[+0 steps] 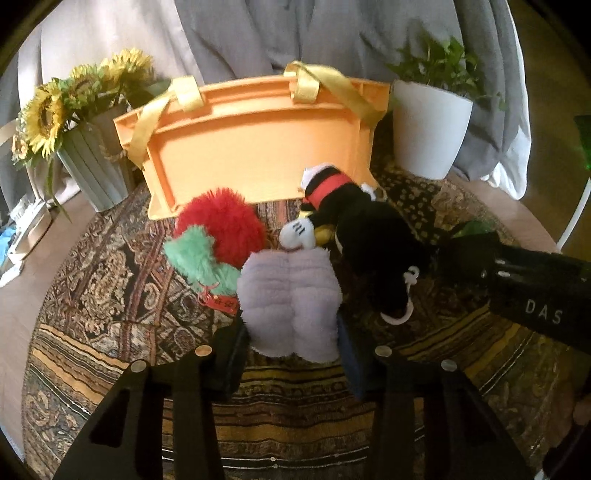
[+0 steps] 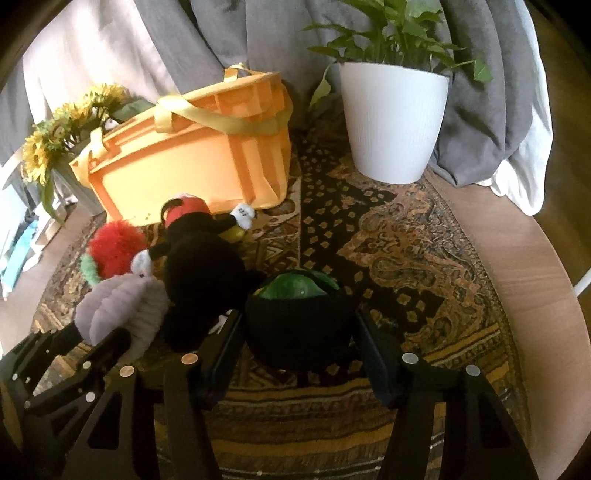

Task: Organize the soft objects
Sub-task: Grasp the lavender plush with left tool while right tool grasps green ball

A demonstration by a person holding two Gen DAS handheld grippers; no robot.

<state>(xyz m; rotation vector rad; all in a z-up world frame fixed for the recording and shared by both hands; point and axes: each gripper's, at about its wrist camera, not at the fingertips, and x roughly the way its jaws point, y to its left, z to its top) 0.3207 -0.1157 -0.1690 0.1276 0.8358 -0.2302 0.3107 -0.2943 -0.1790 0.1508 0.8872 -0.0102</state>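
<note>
Home living room, patterned rug (image 2: pixel 388 229), curtains (image 1: pixel 258 33), potted plant (image 2: pixel 391 122)

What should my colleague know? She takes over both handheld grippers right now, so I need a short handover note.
Left tool: closed on the lavender plush, low over the rug.
Right tool: closed on the black-and-green soft toy, also low over the rug.
The orange basket stands behind the toys; its inside is not visible.
Still on the rug in front of it: the red and green fuzzy toy and the black mouse plush.
Left: presumably put all four in the basket.
</note>
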